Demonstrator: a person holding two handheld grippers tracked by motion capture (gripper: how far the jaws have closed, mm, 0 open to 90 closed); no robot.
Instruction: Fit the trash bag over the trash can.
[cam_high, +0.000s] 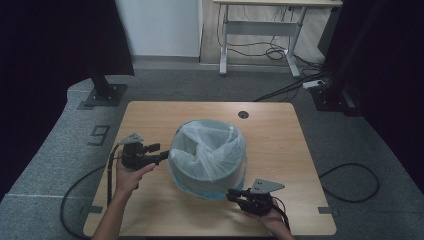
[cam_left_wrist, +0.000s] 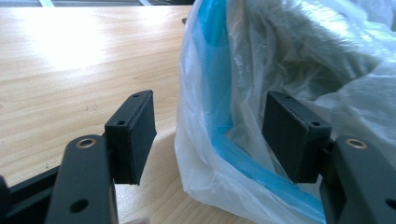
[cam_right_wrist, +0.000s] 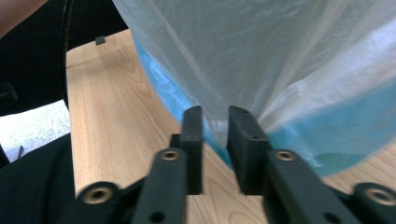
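The bag-lined bin (cam_high: 207, 157) stands upright, mouth up; left gripper (cam_high: 155, 152) gapes empty, right gripper (cam_high: 235, 196) narrowly parted.

We note two matt black grippers. The left gripper (cam_high: 159, 153) carries a grey three-cornered plate (cam_high: 131, 138) on top of its body, and a black cable (cam_high: 108, 175) trails from its rear. The right gripper (cam_high: 233, 195) bears a like grey plate (cam_high: 266, 186) — a thin black cable (cam_high: 283, 211) loops behind it. Each jaw ends in a rectangular black pad (cam_left_wrist: 132, 135) with small recessed holes near its corners; the arms behind the pads (cam_right_wrist: 241, 147) show brass-coloured rivets (cam_right_wrist: 170, 154) — round and bright. Both forearms (cam_high: 111, 215) are bare, no sleeves.
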